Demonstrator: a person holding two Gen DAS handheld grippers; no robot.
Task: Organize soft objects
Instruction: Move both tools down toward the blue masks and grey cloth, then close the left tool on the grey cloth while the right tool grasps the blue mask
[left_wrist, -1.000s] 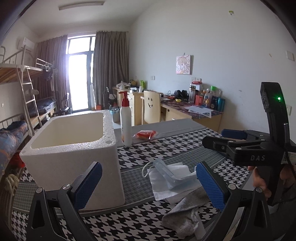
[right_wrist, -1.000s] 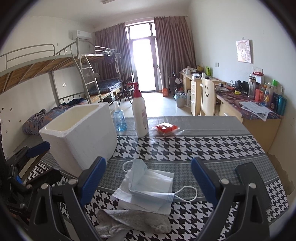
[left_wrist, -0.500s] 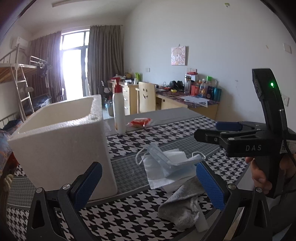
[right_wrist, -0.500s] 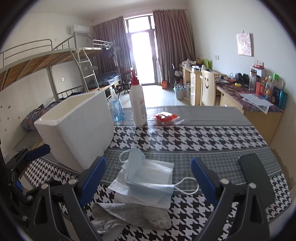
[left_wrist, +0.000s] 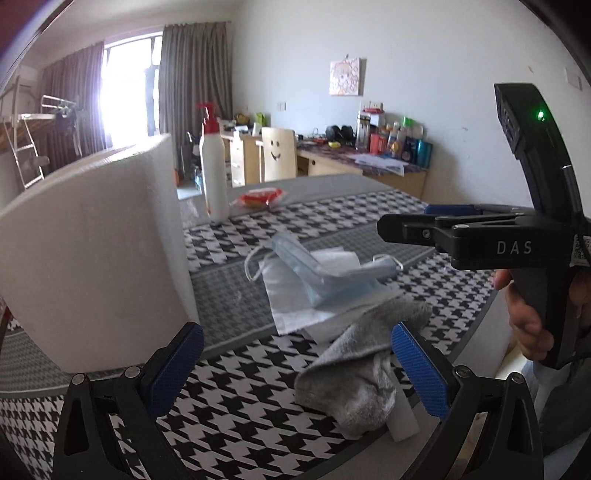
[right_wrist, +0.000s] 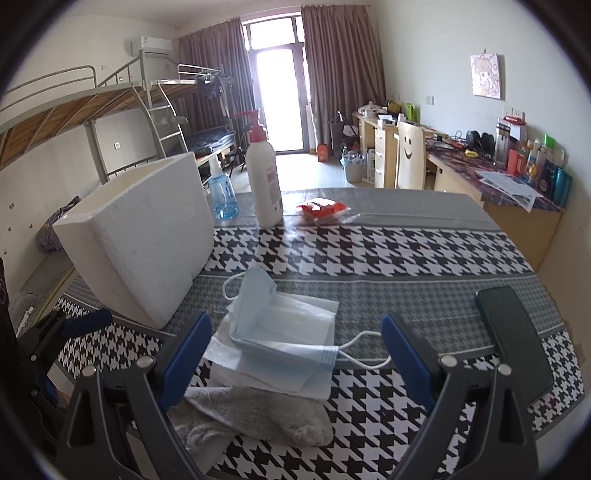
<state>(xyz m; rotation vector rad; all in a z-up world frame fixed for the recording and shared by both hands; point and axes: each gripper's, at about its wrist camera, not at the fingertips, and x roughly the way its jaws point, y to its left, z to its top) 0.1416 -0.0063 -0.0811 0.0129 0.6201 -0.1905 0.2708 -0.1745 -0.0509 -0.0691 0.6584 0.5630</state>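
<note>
**Nothing picked up yet: three soft things wait beside the box**

Three soft things lie in a loose pile near the front edge of the table (right_wrist: 406, 251): one blue face mask (right_wrist: 273, 332) on top, one sheet of white tissue (right_wrist: 295, 317) under it, and one grey sock (right_wrist: 258, 413) nearest me, its far end tucked under the tissue. I take the white foam box (right_wrist: 147, 236), standing open-topped just left of the pile, to be where they belong, so I judge the job to be at its first step: the approach.

My left claw (left_wrist: 295, 369) is spread wide and empty, low over the table, with the sock just ahead between its fingers. My right claw (right_wrist: 295, 354) is also spread and empty, framing the mask from above. In the left view I can see my right hand (left_wrist: 532, 317) wrapped around its handle.

Next I would lower one claw onto a single item, probably the sock, and pinch a fold of it without dragging the tissue along, then carry it over the box rim.

Further out I count one white pump bottle (right_wrist: 264, 177), one small blue spray bottle (right_wrist: 221, 195), one red packet (right_wrist: 321, 210) and one dark phone (right_wrist: 517, 339) at the right edge.
</note>
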